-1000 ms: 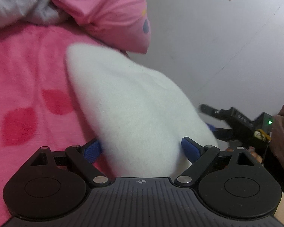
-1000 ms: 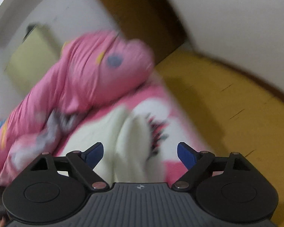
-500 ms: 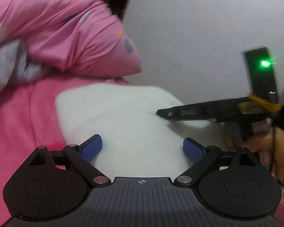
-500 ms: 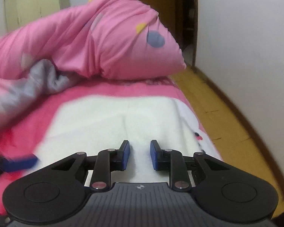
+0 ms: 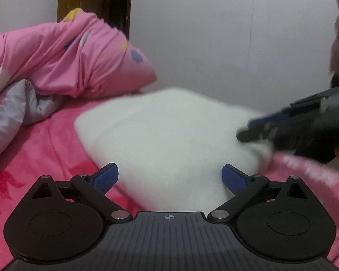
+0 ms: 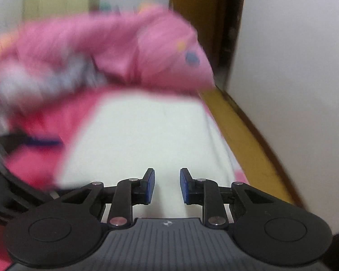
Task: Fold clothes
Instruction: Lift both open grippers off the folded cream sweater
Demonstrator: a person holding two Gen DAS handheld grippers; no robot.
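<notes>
Since a second ago the right gripper (image 6: 167,185) has narrowed from wide apart to a small gap and swung in over the white fleece garment (image 5: 169,140); no cloth shows between its pads, so whether it grips anything I cannot tell. The left gripper (image 5: 169,176) is opening, its pads spread either side of the fleece's near end and pressing on nothing. The garment lies flat on the pink bed cover (image 5: 45,149), near the right edge by the wall, below the rumpled pink duvet (image 5: 74,54). Its long axis runs from the grippers toward the duvet. To fold well, I judge each gripper should pinch a near corner, lift evenly, and carry it straight along that axis.
</notes>
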